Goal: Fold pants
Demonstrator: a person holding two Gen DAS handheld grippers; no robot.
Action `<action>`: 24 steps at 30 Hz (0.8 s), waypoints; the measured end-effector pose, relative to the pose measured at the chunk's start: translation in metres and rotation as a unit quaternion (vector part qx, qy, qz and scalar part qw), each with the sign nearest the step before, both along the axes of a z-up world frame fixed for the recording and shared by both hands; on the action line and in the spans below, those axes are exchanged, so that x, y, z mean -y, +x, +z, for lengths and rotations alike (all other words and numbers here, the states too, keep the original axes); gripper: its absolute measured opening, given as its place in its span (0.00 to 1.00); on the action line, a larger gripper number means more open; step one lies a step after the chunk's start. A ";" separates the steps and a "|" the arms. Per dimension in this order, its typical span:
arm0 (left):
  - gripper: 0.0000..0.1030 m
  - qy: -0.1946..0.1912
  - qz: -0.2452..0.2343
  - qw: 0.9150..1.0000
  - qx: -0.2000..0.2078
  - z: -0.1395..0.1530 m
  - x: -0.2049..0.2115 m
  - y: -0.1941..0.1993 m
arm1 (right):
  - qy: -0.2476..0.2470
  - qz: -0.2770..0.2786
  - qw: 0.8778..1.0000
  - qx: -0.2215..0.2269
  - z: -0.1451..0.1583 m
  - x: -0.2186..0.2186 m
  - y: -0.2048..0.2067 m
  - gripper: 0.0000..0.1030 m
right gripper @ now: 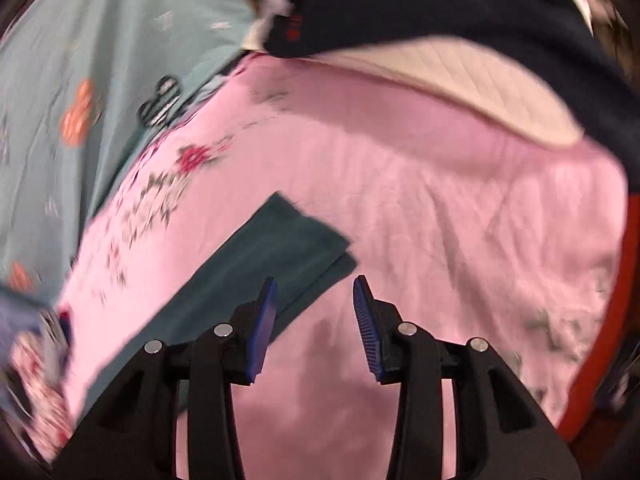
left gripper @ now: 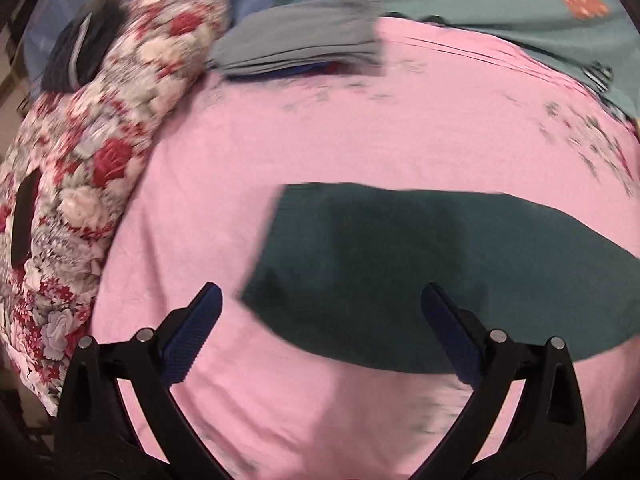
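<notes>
Dark teal pants lie flat, folded lengthwise, on a pink bedsheet. My left gripper hovers wide open above their near left end, with nothing between its blue pads. In the right wrist view one end of the pants shows as a layered strip running down to the left. My right gripper is partly open just past that end, over the pink sheet, with nothing held. Both views are blurred.
A red and white floral quilt is heaped at the left, with a stack of folded grey clothes behind. A light teal patterned sheet lies beyond. A dark garment and a cream quilted cloth lie at the far right.
</notes>
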State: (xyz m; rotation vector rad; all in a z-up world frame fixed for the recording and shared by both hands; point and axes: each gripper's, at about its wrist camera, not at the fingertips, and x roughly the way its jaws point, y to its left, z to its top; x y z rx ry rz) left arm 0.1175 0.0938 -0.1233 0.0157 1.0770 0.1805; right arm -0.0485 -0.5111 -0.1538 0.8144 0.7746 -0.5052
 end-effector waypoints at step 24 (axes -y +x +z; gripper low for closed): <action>0.98 0.004 -0.124 0.992 -0.001 0.037 0.148 -0.025 | 0.077 0.020 0.994 0.075 -0.005 0.009 0.033 0.07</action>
